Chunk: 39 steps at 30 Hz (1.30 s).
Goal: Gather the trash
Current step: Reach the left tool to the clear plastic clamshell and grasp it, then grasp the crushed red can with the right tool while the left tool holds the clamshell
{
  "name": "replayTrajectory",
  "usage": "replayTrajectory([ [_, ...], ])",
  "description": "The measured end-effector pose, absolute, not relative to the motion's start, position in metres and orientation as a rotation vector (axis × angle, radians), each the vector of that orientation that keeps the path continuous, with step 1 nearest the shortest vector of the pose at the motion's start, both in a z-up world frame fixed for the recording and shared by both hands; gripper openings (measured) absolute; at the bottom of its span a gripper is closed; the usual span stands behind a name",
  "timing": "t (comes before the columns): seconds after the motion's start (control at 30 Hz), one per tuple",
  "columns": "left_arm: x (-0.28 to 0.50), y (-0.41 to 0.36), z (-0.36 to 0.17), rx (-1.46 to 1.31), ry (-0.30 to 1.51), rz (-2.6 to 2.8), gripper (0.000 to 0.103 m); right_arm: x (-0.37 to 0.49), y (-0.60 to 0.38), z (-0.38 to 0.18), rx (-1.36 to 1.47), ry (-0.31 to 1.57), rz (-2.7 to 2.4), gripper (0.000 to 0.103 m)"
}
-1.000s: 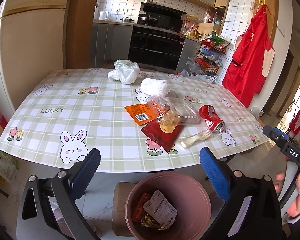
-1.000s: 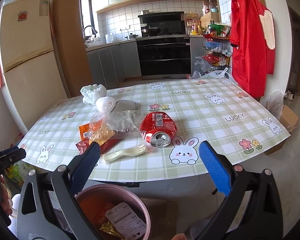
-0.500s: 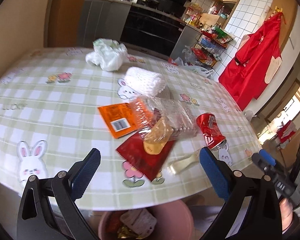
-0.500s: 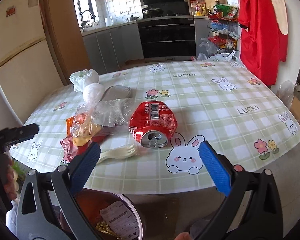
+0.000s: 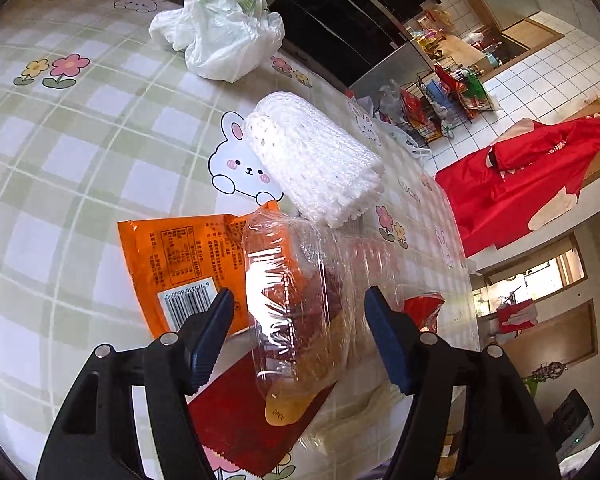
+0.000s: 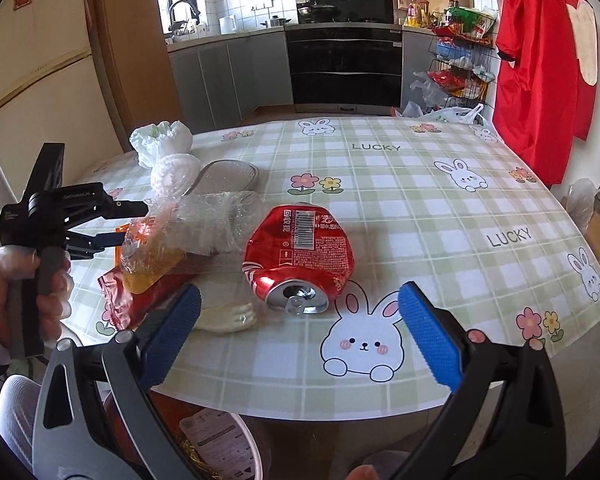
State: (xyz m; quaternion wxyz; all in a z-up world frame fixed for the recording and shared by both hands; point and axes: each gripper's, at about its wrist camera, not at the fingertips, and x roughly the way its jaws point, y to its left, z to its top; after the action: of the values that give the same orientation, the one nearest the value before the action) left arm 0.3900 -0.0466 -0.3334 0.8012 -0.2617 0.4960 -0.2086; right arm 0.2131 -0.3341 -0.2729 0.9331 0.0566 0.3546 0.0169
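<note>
A: Left wrist view first. What is the left hand-held gripper (image 5: 300, 332) doing?

B: Its jaws have just been closing and stand part open, one on each side of the crumpled clear plastic wrap (image 5: 300, 300). I see a gap at each pad, so the wrap is between them but not pinched.

A: And what lies round the wrap?

B: It lies partly over an orange packet (image 5: 180, 256) and a dark red packet (image 5: 236, 412), near the worktop's (image 5: 60, 160) near edge. Just beyond it lies a white foam net sleeve (image 5: 312, 160), and further back, by the far edge, a crumpled white plastic bag (image 5: 220, 28).

A: Now the right wrist view.

B: The right hand-held gripper (image 6: 300, 328) stands wide open with nothing in it, over the near edge. A crushed red can (image 6: 300, 260) lies on its side just beyond the fingers, mouth towards the camera. To its left lies a pale plastic fork (image 6: 228, 312), touching the red packet.

A: Is the other gripper seen here?

B: Yes, at the left edge, held in a hand (image 6: 24, 284), its tips at the wrap. Below the worktop's edge the rim of a pink bin (image 6: 252, 444) shows, with wrappers inside
</note>
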Motion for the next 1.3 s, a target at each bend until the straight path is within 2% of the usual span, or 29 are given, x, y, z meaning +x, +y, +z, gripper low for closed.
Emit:
replayTrajectory([
  [0.27,0.408,-0.054,-0.348,-0.596,1.096,-0.457,0.065,0.218,-0.331,-0.276,0.094,0.725,0.026,0.097],
  [0.3,0.407,-0.056,-0.346,-0.573,1.088,-0.454,0.057,0.219,-0.33,-0.277,0.09,0.726,0.028,0.097],
  [0.33,0.405,-0.059,-0.346,-0.561,1.088,-0.46,0.054,0.22,-0.329,-0.277,0.088,0.727,0.032,0.097],
  [0.43,0.4,-0.06,-0.338,-0.541,1.058,-0.463,0.052,0.22,-0.327,-0.277,0.081,0.726,0.034,0.097],
  [0.5,0.397,-0.059,-0.331,-0.567,1.036,-0.482,0.043,0.219,-0.327,-0.277,0.088,0.726,0.038,0.097],
  [0.67,0.386,-0.056,-0.306,-0.594,0.976,-0.557,0.03,0.218,-0.33,-0.275,0.096,0.722,0.033,0.097],
  [1.3,0.31,-0.085,-0.188,-0.457,0.698,-0.743,0.01,0.218,-0.34,-0.277,0.134,0.755,0.055,0.097],
])
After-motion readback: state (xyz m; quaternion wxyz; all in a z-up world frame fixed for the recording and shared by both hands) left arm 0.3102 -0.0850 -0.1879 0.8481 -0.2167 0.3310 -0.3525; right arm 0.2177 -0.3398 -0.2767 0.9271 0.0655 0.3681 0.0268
